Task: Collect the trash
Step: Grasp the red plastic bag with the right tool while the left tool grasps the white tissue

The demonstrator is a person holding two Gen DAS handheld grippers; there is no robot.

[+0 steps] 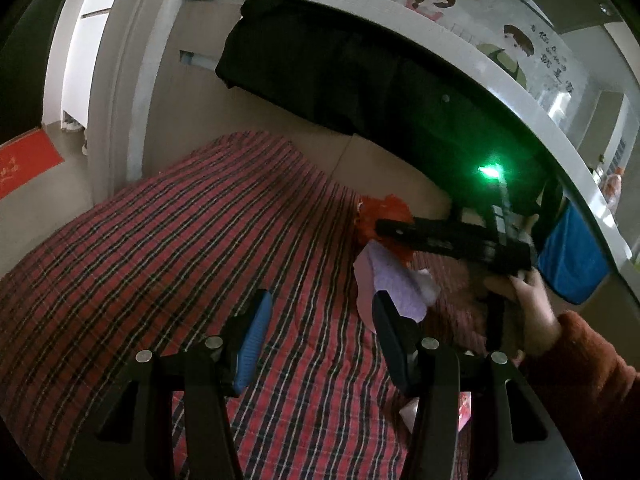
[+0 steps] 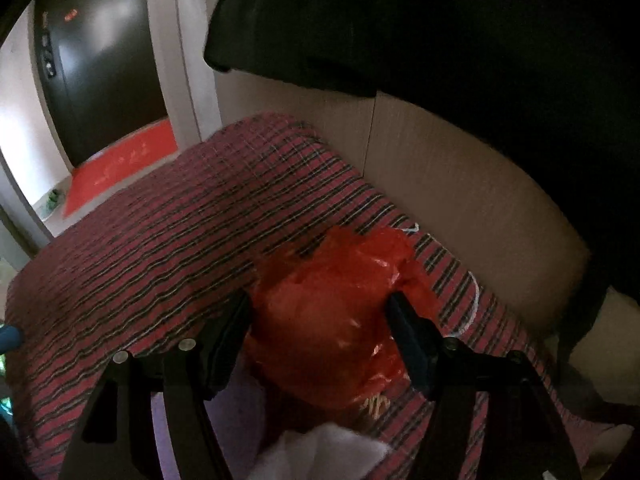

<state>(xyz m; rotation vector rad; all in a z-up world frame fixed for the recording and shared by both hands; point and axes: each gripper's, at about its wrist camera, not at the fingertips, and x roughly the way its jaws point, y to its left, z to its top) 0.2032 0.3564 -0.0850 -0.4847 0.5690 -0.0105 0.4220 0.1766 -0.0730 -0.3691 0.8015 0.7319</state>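
The right gripper [image 2: 318, 312] straddles the crumpled red plastic bag [image 2: 336, 312] on the plaid bed cover [image 2: 160, 240], jaws apart, not yet clenched on it. Left gripper [image 1: 320, 320] hovers released over the cover, pale purple paper [image 1: 394, 280] just beyond its right finger.

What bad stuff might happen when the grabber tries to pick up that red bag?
1. The red plastic bag is thin and crumpled, so it may slip out of the right gripper or tear.
2. The purple paper and white tissue lie right beside the bag, so they might get dragged across the plaid cover.
3. The left gripper is close and could bump the right one.
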